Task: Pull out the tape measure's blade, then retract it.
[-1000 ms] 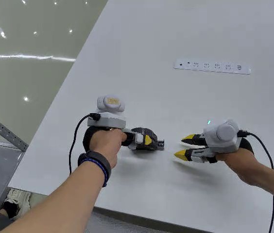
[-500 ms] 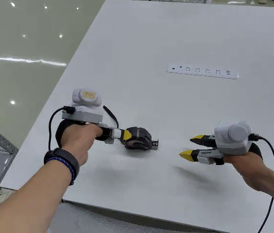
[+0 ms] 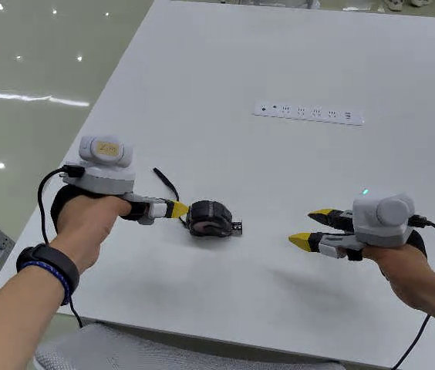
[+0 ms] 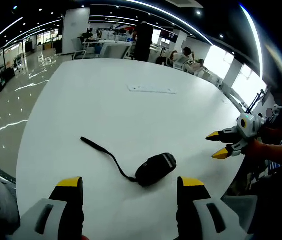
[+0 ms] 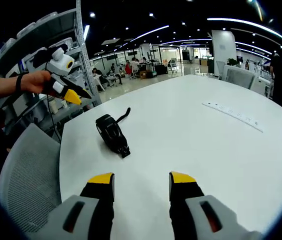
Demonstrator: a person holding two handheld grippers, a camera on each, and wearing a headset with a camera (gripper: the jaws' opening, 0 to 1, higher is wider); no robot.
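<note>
Left gripper view: tape [image 4: 156, 168] just ahead of wide fingers [image 4: 70, 183], nearer this hand.
Left gripper [image 4: 128, 182] gapes empty; the tape lies flat on the desk [image 4: 106, 115] just beyond its tips, hook end aimed at the right gripper [image 3: 311, 227], also wide, empty, well apart.

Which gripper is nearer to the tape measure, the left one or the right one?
Left. The left gripper sits just beside the tape measure, on its strap side, with its jaws open and not gripping it. The right gripper is farther away, on the blade-tip side, jaws open too.
</note>
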